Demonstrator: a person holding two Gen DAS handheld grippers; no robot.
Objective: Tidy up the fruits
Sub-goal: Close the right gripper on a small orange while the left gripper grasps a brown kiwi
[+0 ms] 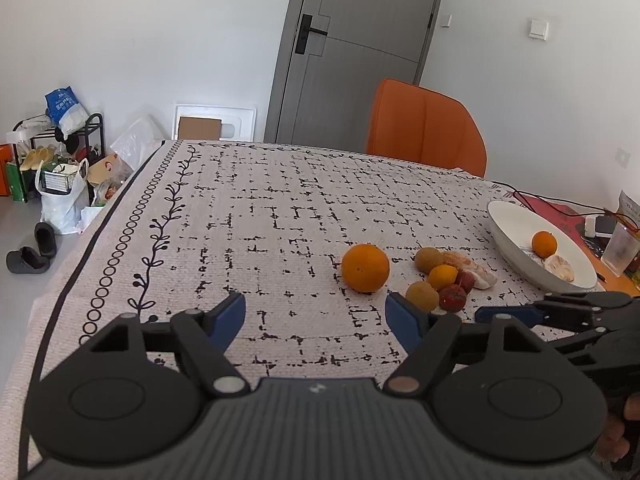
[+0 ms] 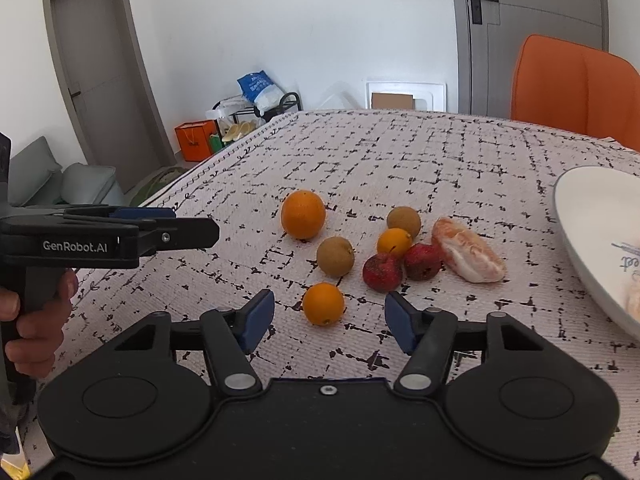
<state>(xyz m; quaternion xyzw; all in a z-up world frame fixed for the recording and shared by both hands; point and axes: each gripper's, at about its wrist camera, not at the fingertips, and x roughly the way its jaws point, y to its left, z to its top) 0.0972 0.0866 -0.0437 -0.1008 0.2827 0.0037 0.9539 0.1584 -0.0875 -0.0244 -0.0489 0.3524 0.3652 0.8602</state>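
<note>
A small orange [image 2: 323, 304] lies on the patterned cloth between the blue pads of my right gripper [image 2: 329, 305]; the jaws stand apart from it on both sides, so the gripper is open. Beyond it lie a large orange [image 2: 303, 214], two brown fruits [image 2: 335, 256], two red fruits [image 2: 382, 272], another small orange [image 2: 394, 242] and a peeled citrus piece [image 2: 468, 256]. My left gripper [image 1: 316, 308] is open over bare cloth, just short of the large orange [image 1: 365, 267]. The white plate [image 1: 508, 236] at the right holds a small orange [image 1: 544, 244] and a peeled piece [image 1: 560, 268].
An orange chair [image 1: 426, 128] stands at the table's far edge. A clear cup [image 1: 619, 248] and red cables [image 1: 560, 204] lie behind the plate. The table's left edge [image 1: 100, 236] drops to a floor with bags and slippers. A hand [image 2: 36, 320] holds the left gripper's handle.
</note>
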